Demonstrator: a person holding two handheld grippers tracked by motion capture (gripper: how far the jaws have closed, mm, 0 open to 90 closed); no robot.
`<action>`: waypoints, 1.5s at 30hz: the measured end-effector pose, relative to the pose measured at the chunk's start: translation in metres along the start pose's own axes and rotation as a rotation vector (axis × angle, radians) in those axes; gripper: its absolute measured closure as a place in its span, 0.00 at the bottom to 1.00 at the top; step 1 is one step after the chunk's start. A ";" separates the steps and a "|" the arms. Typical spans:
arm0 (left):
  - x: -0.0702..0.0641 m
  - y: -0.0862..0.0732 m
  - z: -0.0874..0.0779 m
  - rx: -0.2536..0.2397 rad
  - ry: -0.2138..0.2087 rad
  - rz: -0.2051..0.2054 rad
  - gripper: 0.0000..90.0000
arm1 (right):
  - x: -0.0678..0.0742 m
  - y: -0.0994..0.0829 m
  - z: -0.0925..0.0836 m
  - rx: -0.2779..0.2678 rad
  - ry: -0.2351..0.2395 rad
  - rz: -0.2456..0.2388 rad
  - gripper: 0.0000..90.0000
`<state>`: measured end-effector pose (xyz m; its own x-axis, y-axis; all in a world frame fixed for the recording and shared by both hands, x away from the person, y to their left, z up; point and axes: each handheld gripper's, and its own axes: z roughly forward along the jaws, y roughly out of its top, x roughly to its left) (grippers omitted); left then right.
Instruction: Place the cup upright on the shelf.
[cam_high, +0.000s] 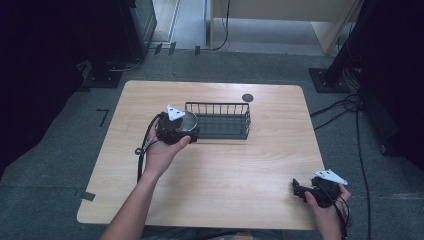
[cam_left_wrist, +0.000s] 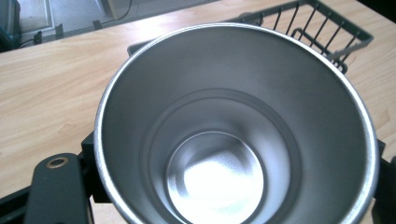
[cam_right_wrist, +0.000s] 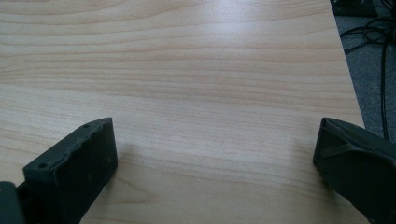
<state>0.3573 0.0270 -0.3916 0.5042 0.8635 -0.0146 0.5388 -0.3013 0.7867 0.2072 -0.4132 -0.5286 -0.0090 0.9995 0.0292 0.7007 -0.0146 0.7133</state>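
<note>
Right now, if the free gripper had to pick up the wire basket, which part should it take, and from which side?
Probably the top rail of the wire basket, from above at its right end. That rim is thin enough for jaws, and the left gripper holds the metal cup at the left end. The right gripper is open.

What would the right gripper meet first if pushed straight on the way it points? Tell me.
Probably nothing: ahead of the right gripper, jaws open, lies bare table up to its far edge. How high it sits is unclear, so it may skim the wood.
</note>
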 end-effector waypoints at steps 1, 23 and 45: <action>0.000 0.002 0.001 0.000 -0.001 0.003 0.21 | 0.000 0.000 0.000 0.000 0.000 0.000 0.00; 0.001 0.039 0.028 -0.031 -0.003 0.008 0.21 | 0.000 0.000 0.000 0.000 0.000 0.000 0.00; -0.002 0.055 0.065 -0.036 0.022 0.001 0.21 | 0.000 0.000 0.000 0.000 0.000 0.000 0.00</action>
<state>0.4300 -0.0173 -0.3884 0.4897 0.8719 -0.0006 0.5133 -0.2877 0.8085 0.2072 -0.4132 -0.5285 -0.0088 0.9995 0.0294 0.7008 -0.0148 0.7132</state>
